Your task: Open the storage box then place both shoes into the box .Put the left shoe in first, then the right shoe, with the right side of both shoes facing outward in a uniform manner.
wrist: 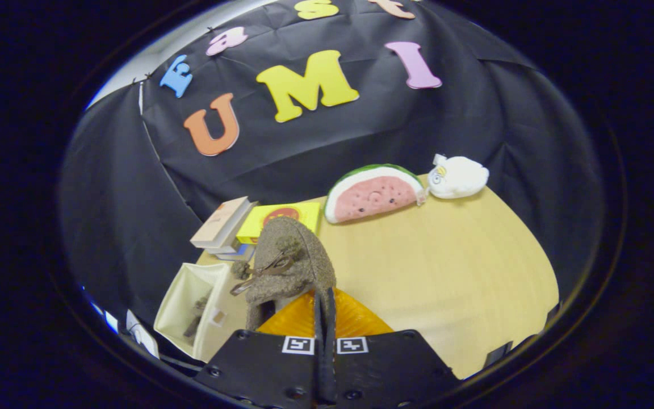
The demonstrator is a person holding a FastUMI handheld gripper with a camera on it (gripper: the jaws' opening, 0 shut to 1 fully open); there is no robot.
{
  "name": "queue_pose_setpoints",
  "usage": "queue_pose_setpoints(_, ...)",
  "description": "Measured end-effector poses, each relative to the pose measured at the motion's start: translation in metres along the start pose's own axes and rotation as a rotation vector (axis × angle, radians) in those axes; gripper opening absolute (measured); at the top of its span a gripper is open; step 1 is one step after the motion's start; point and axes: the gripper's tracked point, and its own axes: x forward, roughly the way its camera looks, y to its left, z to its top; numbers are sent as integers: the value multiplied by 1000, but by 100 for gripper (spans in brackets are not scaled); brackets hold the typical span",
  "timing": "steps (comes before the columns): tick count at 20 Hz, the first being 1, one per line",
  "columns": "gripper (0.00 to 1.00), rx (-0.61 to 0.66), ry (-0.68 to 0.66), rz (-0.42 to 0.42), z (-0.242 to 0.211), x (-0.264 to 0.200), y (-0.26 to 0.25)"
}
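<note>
The gripper (325, 318) has its two fingers pressed nearly together, pinching the rim of a grey-brown shoe (290, 267) with a small bow on its front. The shoe hangs tilted just ahead of the fingers, lifted clear of the surface (446, 272), and its orange lining (349, 321) shows on both sides of the fingers. At about nine o'clock from the shoe, just beside it, sits the open cream storage box (185, 307); a second, dark shoe (196, 318) lies inside it. At about eleven o'clock, beyond the box, a few books (222, 227) are stacked, with a yellow book (279, 218) next to them at twelve o'clock. Farther off at one to two o'clock, against the black cloth wall, a watermelon-slice plush (373, 193) rests on the surface, touching a white plush toy (457, 177) on its far side.
</note>
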Motion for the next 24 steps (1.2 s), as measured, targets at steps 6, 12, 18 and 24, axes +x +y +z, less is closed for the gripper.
queue_pose_setpoints(6,0,9,6,102,-14,3,130)
queue_pose_setpoints(12,0,118,25,130,-40,22,198)
queue_pose_setpoints(18,0,245,31,32,-70,52,210)
queue_pose_setpoints(24,0,257,47,-66,-107,73,194)
